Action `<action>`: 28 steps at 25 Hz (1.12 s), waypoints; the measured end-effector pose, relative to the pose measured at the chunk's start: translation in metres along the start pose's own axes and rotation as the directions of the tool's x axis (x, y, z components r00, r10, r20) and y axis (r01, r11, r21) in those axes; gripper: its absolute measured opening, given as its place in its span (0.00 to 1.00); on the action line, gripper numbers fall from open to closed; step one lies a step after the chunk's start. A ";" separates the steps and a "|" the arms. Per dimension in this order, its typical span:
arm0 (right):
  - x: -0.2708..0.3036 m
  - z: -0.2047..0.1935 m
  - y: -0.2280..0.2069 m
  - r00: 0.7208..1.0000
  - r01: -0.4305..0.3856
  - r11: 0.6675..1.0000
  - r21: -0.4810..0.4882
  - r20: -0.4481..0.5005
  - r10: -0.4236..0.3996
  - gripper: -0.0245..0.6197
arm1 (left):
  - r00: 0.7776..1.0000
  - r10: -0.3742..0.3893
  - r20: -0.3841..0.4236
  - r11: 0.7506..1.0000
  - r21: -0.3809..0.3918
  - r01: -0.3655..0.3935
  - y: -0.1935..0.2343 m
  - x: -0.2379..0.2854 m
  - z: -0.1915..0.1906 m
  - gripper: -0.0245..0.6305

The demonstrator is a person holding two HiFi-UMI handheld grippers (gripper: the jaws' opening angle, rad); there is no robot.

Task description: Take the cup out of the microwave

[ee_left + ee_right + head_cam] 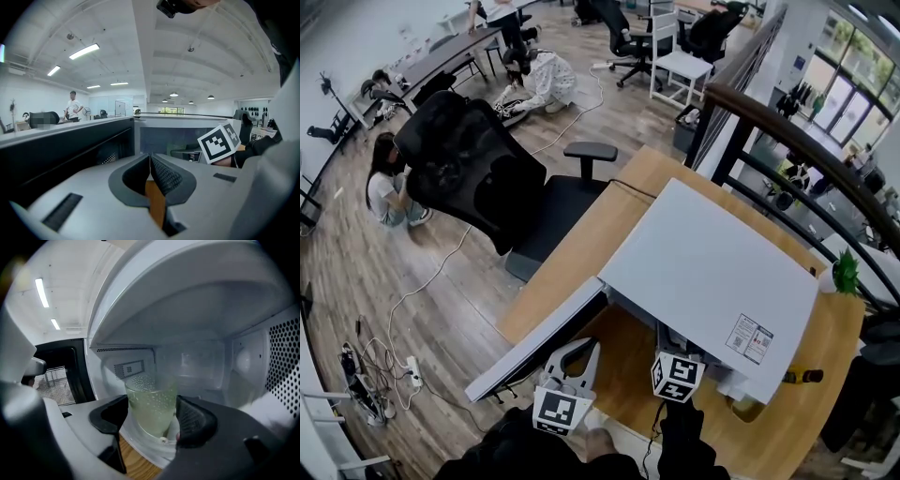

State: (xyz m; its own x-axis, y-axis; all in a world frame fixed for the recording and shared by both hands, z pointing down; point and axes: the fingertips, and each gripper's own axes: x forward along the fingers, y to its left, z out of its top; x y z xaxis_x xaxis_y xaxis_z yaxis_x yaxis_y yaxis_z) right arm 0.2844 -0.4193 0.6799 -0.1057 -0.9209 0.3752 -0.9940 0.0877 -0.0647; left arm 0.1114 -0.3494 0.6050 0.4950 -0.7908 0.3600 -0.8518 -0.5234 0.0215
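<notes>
Cup [151, 404] inside microwave [712, 272], wooden table [619, 202]

Wooden floor [459, 309], black office chair [469, 173], ceiling strip lights [84, 51].

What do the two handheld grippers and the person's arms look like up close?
Both have light grey plastic bodies. The left gripper and the right gripper each end in two dark, ribbed pads. Each carries a white cube printed with black square markers. The person wears black sleeves.
</notes>
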 end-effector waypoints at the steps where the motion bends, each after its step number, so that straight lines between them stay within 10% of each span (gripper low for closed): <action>1: 0.001 0.000 0.002 1.000 -0.001 1.000 -0.001 0.001 0.001 0.56 | 1.000 -0.001 0.000 1.000 0.001 0.001 0.002 0.000 0.000 0.08; 28: -0.070 0.022 0.021 0.994 0.072 0.997 0.030 0.084 -0.074 0.54 | 0.993 -0.107 0.049 0.992 0.072 0.104 -0.010 -0.040 0.026 0.08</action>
State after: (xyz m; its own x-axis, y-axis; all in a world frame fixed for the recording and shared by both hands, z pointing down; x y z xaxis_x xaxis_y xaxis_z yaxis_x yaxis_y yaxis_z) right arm 0.2714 -0.3612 0.6321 -0.0287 -0.9537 0.2995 -0.9978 0.0095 -0.0656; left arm 0.1042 -0.3208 0.5656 0.5915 -0.7445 0.3096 -0.7812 -0.6242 -0.0087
